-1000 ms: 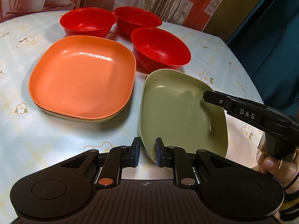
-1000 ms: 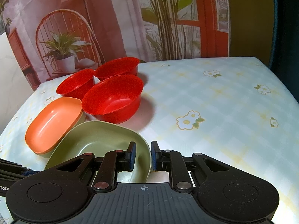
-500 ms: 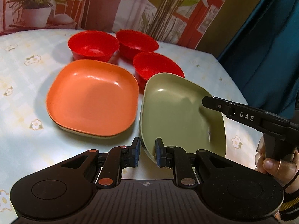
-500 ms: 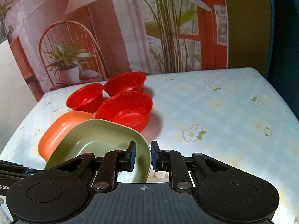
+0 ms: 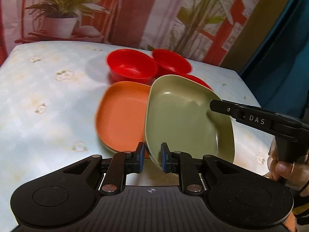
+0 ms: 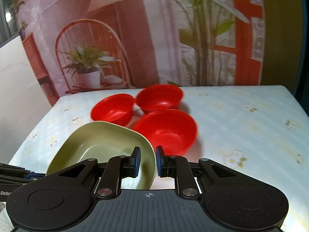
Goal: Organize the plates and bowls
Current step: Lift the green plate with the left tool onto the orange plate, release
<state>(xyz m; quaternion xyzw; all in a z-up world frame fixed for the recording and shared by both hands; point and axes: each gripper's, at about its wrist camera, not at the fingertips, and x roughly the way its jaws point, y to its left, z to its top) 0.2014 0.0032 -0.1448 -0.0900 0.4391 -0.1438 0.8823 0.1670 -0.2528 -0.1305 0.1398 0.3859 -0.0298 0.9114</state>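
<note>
A green plate (image 5: 185, 119) is held in the air, tilted, above the table. My left gripper (image 5: 151, 159) is shut on its near rim. My right gripper (image 6: 147, 161) is shut on its right rim; the green plate also shows in the right wrist view (image 6: 100, 145). An orange plate (image 5: 121, 116) lies on the table, stacked on another plate, left of and below the green one. Three red bowls stand behind: one at the back left (image 5: 131, 66), one at the back (image 5: 171, 61), one mostly hidden behind the green plate (image 6: 168, 129).
The table (image 5: 38, 100) has a pale flowered cloth. A printed backdrop with a plant and chair stands behind it. The table's right edge (image 5: 249, 89) borders a dark blue curtain. The right gripper's body and the hand holding it show in the left wrist view (image 5: 270, 119).
Both grippers have lifted the green plate off the table and carried it up and leftward, so it now overlaps the orange plate's right edge. The bowls have not moved.
</note>
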